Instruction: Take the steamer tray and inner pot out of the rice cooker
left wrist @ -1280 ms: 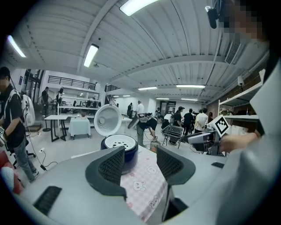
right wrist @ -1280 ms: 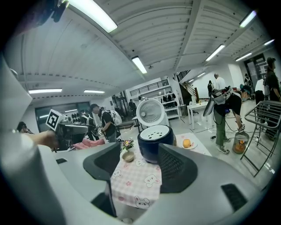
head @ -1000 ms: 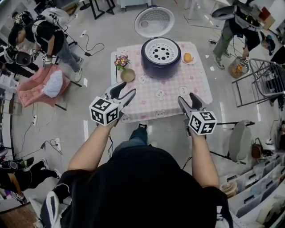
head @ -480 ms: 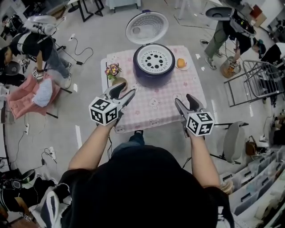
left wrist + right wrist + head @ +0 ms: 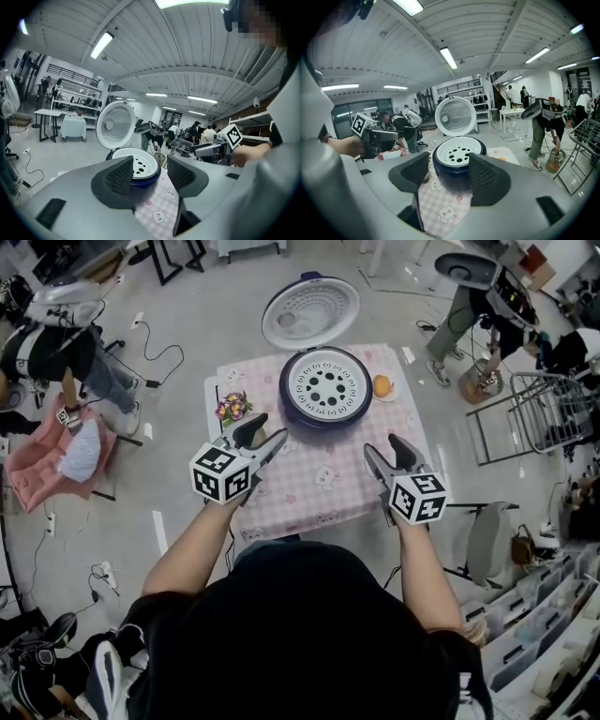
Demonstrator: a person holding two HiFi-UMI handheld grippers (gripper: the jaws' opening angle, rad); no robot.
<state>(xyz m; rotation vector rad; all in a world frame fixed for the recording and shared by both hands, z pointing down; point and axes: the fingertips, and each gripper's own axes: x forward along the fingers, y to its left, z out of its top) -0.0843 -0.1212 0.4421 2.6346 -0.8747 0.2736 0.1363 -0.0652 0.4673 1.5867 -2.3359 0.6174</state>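
Nearer the bench (image 5: 319, 491) than a second ago, the left gripper (image 5: 263, 432) and right gripper (image 5: 384, 447), fingers released and empty, point toward the open rice cooker (image 5: 287, 397) at twelve o'clock; its steamer tray (image 5: 324, 386) sits inside, hiding the inner pot, probably awaiting a two-sided lift.

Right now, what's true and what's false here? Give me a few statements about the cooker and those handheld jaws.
The cooker has its lid open. True.
The tray has been lifted out. False: it sits in the cooker.
The left gripper and right gripper both have jaws apart, holding nothing. True.
The orange is left of the cooker. False: it is on the right; flowers are on the left.
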